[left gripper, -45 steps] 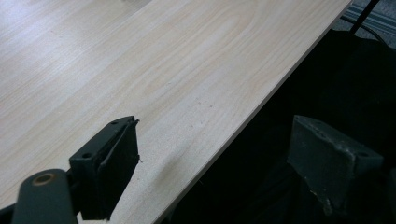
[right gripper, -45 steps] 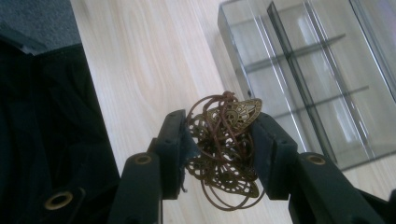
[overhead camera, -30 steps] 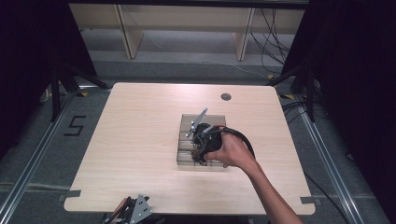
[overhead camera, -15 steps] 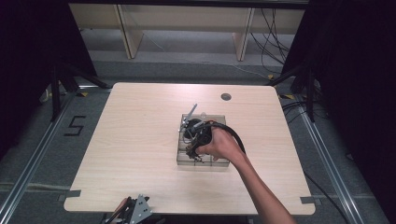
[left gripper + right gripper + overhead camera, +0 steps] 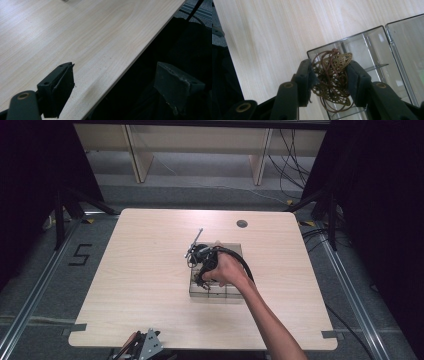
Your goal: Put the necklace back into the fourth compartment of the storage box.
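Observation:
A brass filigree pendant (image 5: 333,78) on a loop of brown cord is pinched between the jaws of my right gripper (image 5: 329,75), which is shut on it. The pendant hangs over a corner compartment of a clear plastic divided box (image 5: 374,47). In the high view the box (image 5: 231,291) lies at the table's middle, and the right gripper (image 5: 201,280) points down at its front left part, held by a hand. My left gripper (image 5: 116,85) stands open with nothing in it over the table's near edge, and is seen at the bottom of the high view (image 5: 145,347).
The light wood table (image 5: 140,270) has a dark round cable hole (image 5: 242,224) at the back right. The right gripper's black cable (image 5: 240,260) arcs over the box. Dark floor and metal rails surround the table.
The right hand and gripper have shifted left and toward the near side of the box. The left gripper has stayed at the table's front edge.

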A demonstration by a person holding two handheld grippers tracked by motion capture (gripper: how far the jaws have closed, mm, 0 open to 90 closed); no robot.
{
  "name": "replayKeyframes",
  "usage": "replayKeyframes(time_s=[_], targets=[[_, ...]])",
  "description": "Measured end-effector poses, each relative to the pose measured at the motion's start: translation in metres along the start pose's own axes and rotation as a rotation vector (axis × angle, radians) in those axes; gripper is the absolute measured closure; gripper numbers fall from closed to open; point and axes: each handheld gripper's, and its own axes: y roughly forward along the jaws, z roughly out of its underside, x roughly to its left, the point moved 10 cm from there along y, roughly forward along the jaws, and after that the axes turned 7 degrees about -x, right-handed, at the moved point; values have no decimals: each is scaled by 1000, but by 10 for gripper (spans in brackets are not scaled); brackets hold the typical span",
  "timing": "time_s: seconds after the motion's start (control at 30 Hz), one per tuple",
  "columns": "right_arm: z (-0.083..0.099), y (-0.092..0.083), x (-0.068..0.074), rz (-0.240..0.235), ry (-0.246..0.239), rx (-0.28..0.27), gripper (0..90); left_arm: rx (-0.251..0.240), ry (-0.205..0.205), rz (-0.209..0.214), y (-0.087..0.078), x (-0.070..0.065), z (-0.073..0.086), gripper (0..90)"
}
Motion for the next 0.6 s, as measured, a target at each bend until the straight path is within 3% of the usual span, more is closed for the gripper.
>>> replayKeyframes(time_s=[0.4,0.6], targets=[[-2,21,-4,-17,31,31,594,4,-22,5,0,-1,1,157],[-2,29,-6,-18,51,51,594,-7,-2,-2,-1,1,-1,157]])
